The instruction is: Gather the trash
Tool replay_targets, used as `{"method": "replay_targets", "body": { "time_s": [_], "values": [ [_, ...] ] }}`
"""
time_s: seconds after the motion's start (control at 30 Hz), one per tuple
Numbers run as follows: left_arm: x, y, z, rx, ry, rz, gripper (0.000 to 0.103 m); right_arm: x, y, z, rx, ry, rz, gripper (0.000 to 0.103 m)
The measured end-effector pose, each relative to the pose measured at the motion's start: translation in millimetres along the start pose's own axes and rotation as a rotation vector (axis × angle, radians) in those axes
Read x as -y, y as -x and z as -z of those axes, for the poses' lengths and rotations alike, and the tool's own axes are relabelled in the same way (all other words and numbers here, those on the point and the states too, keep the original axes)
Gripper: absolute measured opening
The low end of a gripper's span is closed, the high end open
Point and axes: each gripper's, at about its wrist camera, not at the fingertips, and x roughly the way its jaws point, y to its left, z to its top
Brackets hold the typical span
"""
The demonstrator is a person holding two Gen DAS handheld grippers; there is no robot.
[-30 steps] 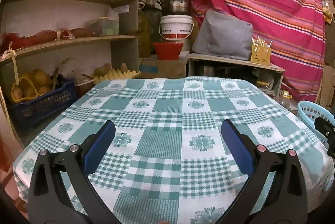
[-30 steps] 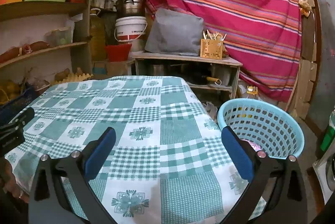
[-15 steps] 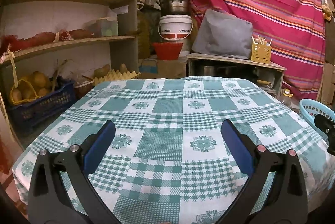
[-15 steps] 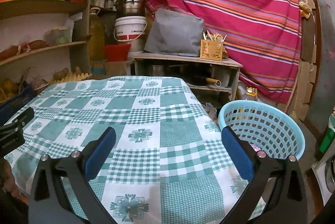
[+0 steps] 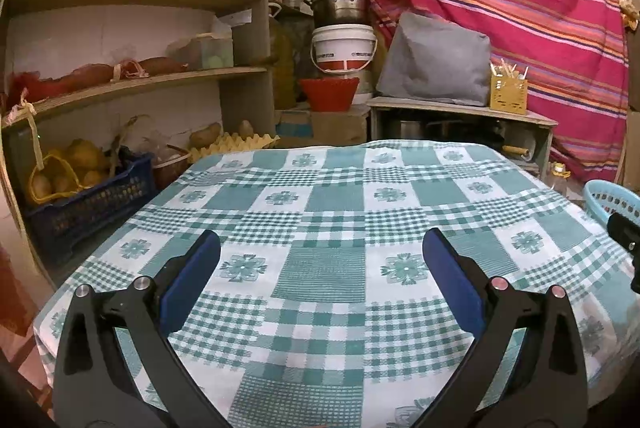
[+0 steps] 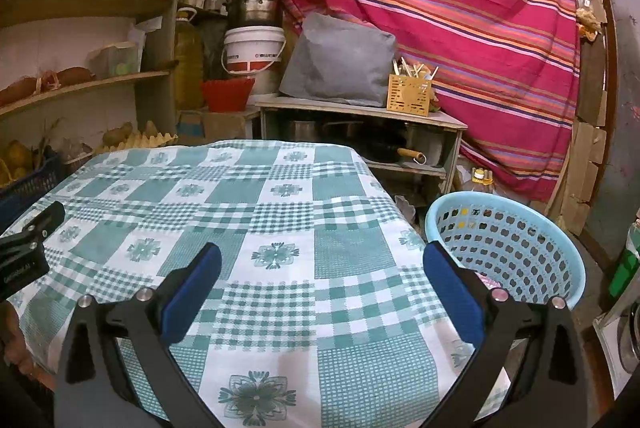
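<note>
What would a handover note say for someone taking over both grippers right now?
Left gripper: open, empty, above the checked tablecloth.
Right gripper: open, empty, near the table's right edge.
Blue basket: off the table's right side, below its top; something pinkish shows at its bottom.
Done: no trash visible on the cloth.
Left: judging by these views, nothing to pick up on the table; check the areas outside the frame.

Woven checked cloth (image 6: 280, 212) over the surface, matt. Perforated plastic basket (image 6: 508, 248), slightly glossy. Dull metal pot (image 5: 340, 2). Rough wooden shelves (image 5: 132, 84).
</note>
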Motion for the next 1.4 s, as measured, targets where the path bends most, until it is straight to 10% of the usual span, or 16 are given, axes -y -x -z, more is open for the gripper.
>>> {"method": "replay_targets", "body": {
  "time_s": [1.4],
  "values": [
    [3.9,-4.9,3.0,-0.031,-0.034,0.033,0.098,-6.2,-7.9,2.1,-0.030,0.016,-0.012,0.098]
  ]
}}
